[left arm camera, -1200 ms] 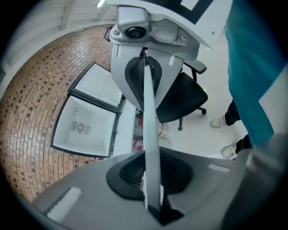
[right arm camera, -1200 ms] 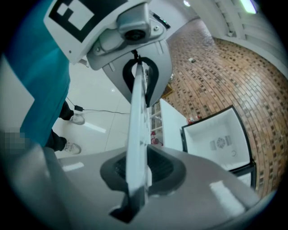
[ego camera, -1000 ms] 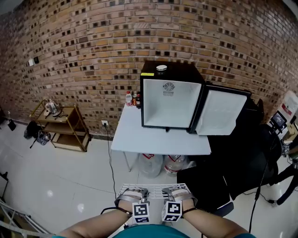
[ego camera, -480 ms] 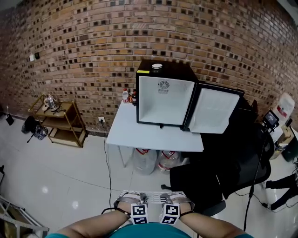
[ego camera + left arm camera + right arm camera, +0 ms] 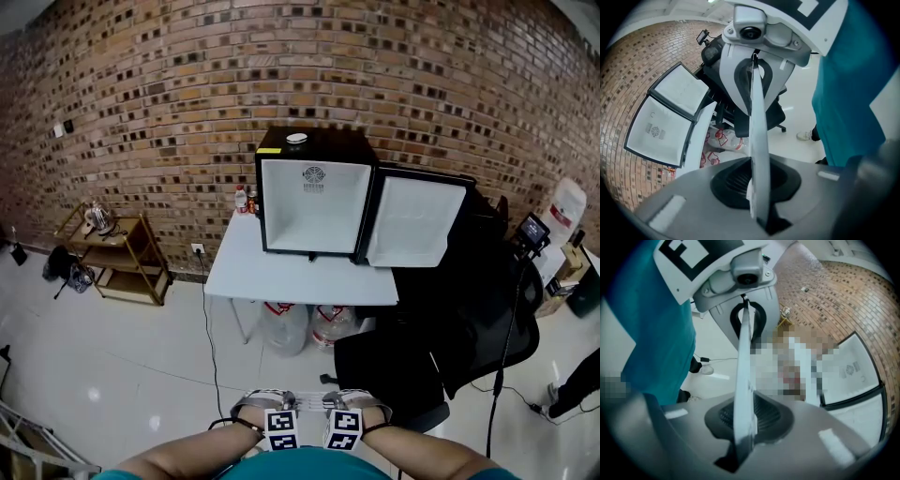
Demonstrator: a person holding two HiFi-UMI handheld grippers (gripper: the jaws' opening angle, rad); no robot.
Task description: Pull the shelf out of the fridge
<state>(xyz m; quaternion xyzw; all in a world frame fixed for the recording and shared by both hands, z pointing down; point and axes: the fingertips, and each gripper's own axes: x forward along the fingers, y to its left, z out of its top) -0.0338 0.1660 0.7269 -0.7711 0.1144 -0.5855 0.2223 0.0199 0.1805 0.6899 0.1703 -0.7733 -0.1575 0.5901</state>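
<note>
clamping the left gripper (image 5: 753, 185), jaws nearly together, on the white shelf (image 5: 757, 126); holding that shelf low by the teal shirt (image 5: 300, 467), well apart from the open black fridge (image 5: 314, 202) on the white table (image 5: 281, 281); clamping the right gripper (image 5: 746, 416) likewise on its other edge.

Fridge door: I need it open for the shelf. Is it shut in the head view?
No, the fridge door stands swung wide open to the right of the fridge, showing its white inner face.
</note>
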